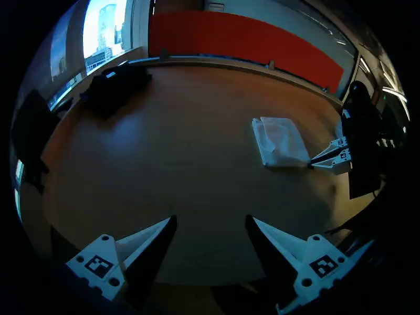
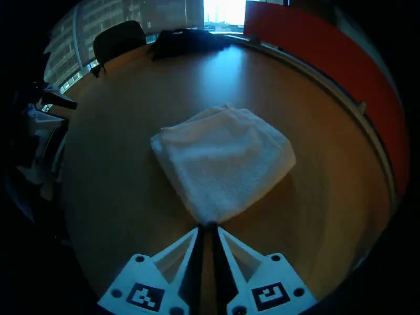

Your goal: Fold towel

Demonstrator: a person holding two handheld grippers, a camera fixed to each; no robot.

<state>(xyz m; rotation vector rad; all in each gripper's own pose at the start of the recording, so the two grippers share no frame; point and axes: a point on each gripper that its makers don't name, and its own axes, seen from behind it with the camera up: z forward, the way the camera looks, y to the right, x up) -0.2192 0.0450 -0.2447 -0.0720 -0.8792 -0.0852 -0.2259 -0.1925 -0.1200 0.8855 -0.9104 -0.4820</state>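
Main risk: my right gripper [image 2: 207, 228] is nearly closed right at near corner of folded towel [image 2: 223, 157], can't tell if cloth is pinched. If it is, pulling away drags layers, fold gone. Right sits low over table [image 1: 184, 157]. Left gripper [image 1: 210, 220] wide open, empty, well apart from towel.

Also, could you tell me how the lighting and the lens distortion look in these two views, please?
Left gripper view: dim and bluish, with the window blown out and the far edge of the table bent by the fisheye lens. Right gripper view: the towel is sharp enough to show its weave, and a pale daylight sheen lies on the wood behind it.
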